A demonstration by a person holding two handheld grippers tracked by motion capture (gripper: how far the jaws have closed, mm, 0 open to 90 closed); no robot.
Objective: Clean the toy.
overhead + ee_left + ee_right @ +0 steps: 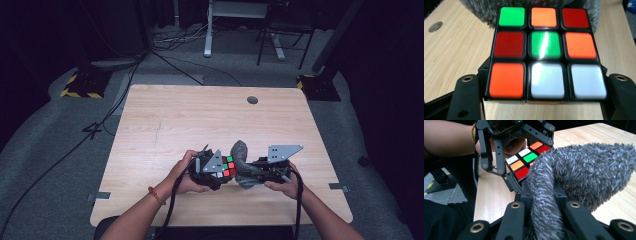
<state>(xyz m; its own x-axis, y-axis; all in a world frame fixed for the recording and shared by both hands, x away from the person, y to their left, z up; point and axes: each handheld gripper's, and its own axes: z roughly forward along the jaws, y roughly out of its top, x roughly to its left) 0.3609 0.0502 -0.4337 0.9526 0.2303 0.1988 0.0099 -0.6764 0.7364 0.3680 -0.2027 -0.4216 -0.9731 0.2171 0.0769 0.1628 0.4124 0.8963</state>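
left gripper (212, 172) pinches the rubik's cube (544, 50) by its sides; rigid, slick. right gripper (544, 202) squeezes the fuzzy grey cloth (584, 170) just ahead; soft, floppy, light.

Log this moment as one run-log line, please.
left hand-held gripper: shut on puzzle cube | right hand-held gripper: shut on grey fuzzy cloth | cloth against cube | above table

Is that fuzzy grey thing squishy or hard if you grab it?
Probably squishy: the fuzzy grey fabric pouch bunches up where the right hand-held gripper pinches it. It likely flops too, since it sags onto the wooden table. Its shaggy pile probably resists slipping.
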